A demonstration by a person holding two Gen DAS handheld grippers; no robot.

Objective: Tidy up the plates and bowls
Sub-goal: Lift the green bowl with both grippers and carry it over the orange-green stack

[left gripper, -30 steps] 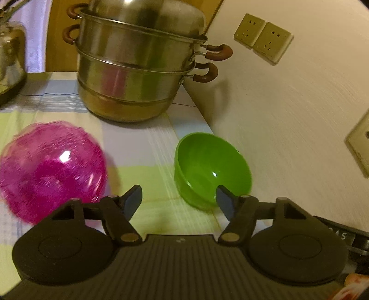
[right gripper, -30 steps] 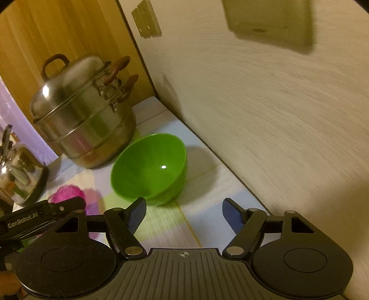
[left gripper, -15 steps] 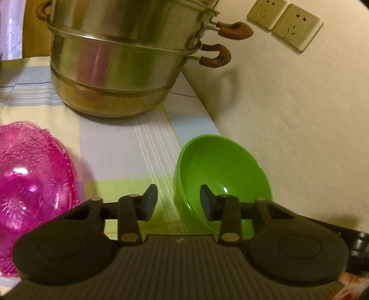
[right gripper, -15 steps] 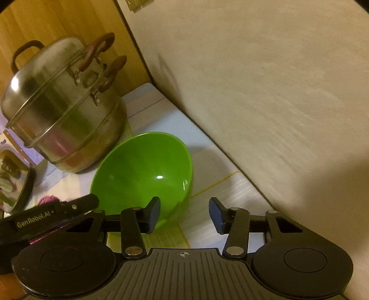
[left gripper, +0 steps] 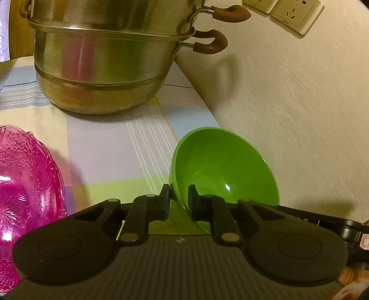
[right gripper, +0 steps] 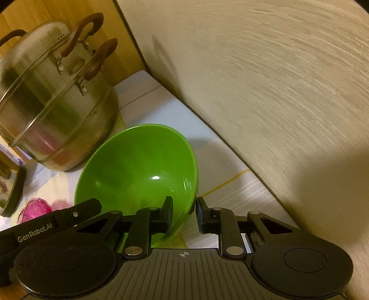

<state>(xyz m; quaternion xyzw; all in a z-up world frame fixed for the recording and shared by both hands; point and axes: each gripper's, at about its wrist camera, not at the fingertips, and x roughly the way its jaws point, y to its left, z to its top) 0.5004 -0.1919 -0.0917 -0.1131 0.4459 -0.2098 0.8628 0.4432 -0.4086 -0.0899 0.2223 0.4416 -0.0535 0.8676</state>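
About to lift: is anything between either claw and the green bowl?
Nothing visible. The left claw and the right claw have just been closing and each straddles the rim of the green plastic bowl, one finger inside, one outside.

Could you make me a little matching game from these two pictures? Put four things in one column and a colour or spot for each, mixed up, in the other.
Things:
1. bowl
2. dish
3. steamer pot
4. sockets

Descriptions:
A. on the wall, top right in the left view
B. pink and see-through, at the left edge of the cloth
C. green, its rim between the fingers of both hand-held grippers
D. shiny metal, two tiers with brown handles, at the back

Pairs: 1-C, 2-B, 3-D, 4-A
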